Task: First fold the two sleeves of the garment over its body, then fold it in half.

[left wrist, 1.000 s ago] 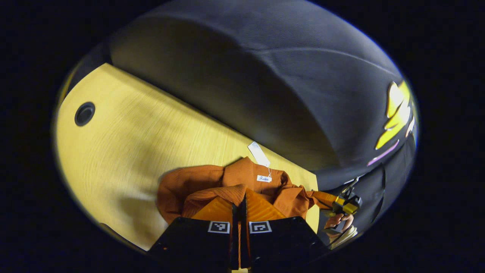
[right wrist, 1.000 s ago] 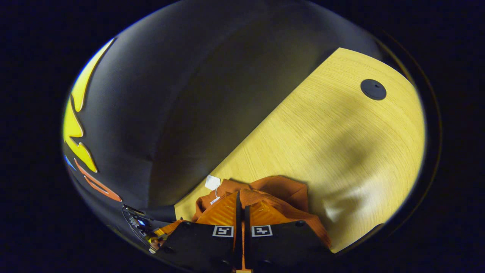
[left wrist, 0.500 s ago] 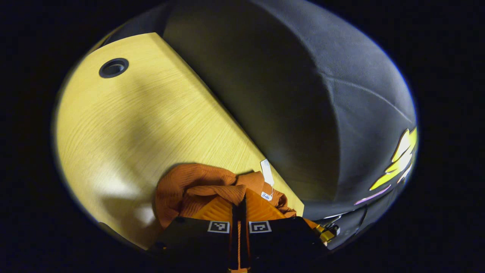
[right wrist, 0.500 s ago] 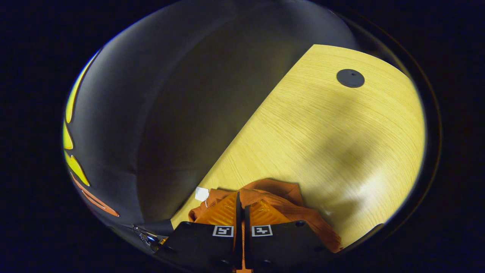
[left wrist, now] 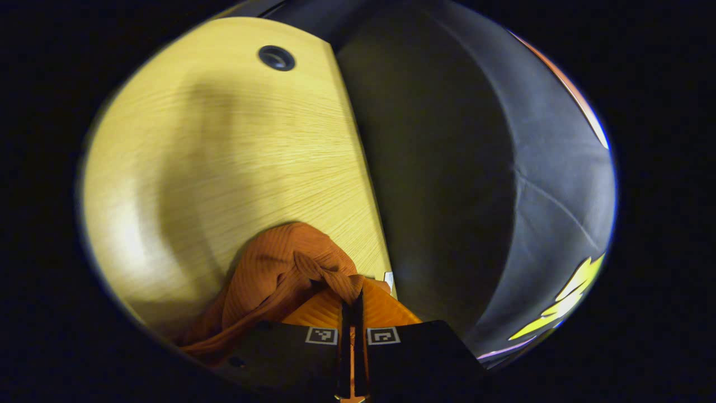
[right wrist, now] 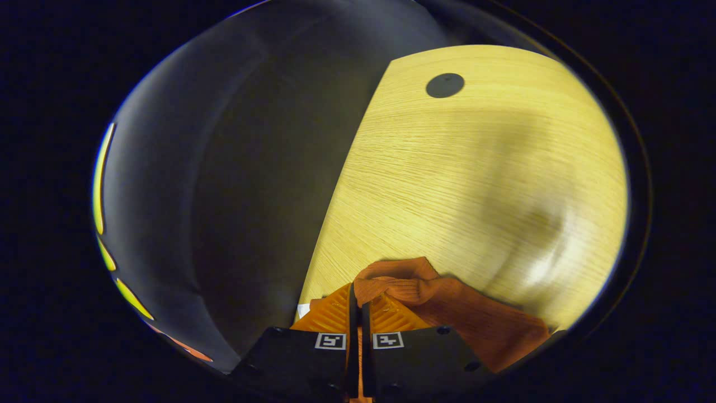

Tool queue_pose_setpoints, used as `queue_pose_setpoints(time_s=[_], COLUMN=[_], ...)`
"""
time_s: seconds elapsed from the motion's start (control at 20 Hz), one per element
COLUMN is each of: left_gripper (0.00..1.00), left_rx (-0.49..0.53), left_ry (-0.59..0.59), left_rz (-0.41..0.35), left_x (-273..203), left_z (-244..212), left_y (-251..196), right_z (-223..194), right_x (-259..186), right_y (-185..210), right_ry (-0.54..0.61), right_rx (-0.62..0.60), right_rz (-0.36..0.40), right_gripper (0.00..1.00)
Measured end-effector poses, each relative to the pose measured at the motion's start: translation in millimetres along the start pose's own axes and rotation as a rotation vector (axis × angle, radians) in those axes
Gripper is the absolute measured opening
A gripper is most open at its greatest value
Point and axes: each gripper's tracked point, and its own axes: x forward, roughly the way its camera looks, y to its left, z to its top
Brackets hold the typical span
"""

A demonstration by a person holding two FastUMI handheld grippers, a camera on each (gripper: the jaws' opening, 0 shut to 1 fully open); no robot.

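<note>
The garment (left wrist: 279, 263) is an orange ribbed knit lying bunched on the pale wooden table (left wrist: 224, 151). In the left gripper view my left gripper (left wrist: 352, 299) is shut on a fold of the garment's edge, and the cloth trails down to the left. A corner of a white tag (left wrist: 389, 278) peeks out beside the fingers. In the right gripper view my right gripper (right wrist: 358, 296) is shut on another edge of the garment (right wrist: 447, 302), which drapes away to the right. The white tag (right wrist: 302, 309) shows at the left of the fingers.
The table's far edge (left wrist: 358, 145) runs along the dark booth wall (left wrist: 475, 168). A round black cable hole (left wrist: 276, 57) sits near the table's back corner, and the right gripper view has another cable hole (right wrist: 444, 85). Bare tabletop (right wrist: 475, 179) lies beyond the garment.
Both grippers, still shut on the garment, have swung round so the table edge now runs nearly upright in each view. The other gripper and hand and most of the tag have left sight.
</note>
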Motion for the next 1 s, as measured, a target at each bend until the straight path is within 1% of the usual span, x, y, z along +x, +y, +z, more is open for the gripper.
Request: queue_pose_setpoints(time_s=[0.1, 0.25, 0.45, 0.55, 0.6, 0.65, 0.7, 0.75, 0.8, 0.85, 0.9, 0.95, 1.0], left_gripper=[0.05, 0.06, 0.06, 0.08, 0.11, 0.11, 0.15, 0.16, 0.23, 0.28, 0.36, 0.37, 0.42], left_rx=[-0.041, -0.061, -0.093, -0.111, -0.114, -0.117, -0.118, -0.122, -0.129, -0.136, -0.141, -0.15, -0.156], left_ry=[-0.042, -0.079, -0.095, -0.102, -0.107, -0.107, -0.11, -0.11, -0.11, -0.113, -0.119, -0.122, -0.125], left_rz=[-0.01, -0.02, -0.038, -0.054, -0.058, -0.064, -0.065, -0.071, -0.073, -0.074, -0.074, -0.076, -0.076], left_x=[2, 3, 0, -2, -2, -1, -2, -3, -3, -2, 0, 0, -1], left_z=[-2, 2, 6, 8, 9, 9, 10, 11, 12, 14, 15, 17, 17], left_y=[1, 2, 0, -3, -4, -6, -7, -7, -8, -9, -9, -9, -9], right_z=[3, -1, 1, 1, 0, 0, -1, -2, 0, 0, 0, -2, -2], right_x=[-4, -2, -3, -2, -2, -3, 0, -1, -2, -3, -7, -4, -6], right_y=[-3, -6, -4, -5, -5, -1, -1, -2, -2, 0, 5, 10, 13], right_ry=[-0.025, -0.044, -0.042, -0.041, -0.041, -0.041, -0.038, -0.034, -0.034, -0.032, -0.028, -0.016, -0.007], right_rx=[0.071, 0.139, 0.163, 0.156, 0.157, 0.168, 0.177, 0.177, 0.179, 0.186, 0.204, 0.223, 0.249], right_rz=[0.004, 0.011, 0.028, 0.031, 0.033, 0.049, 0.057, 0.057, 0.058, 0.068, 0.099, 0.114, 0.135], right_gripper=[0.03, 0.05, 0.04, 0.06, 0.1, 0.1, 0.02, 0.1, 0.09, 0.09, 0.09, 0.21, 0.32])
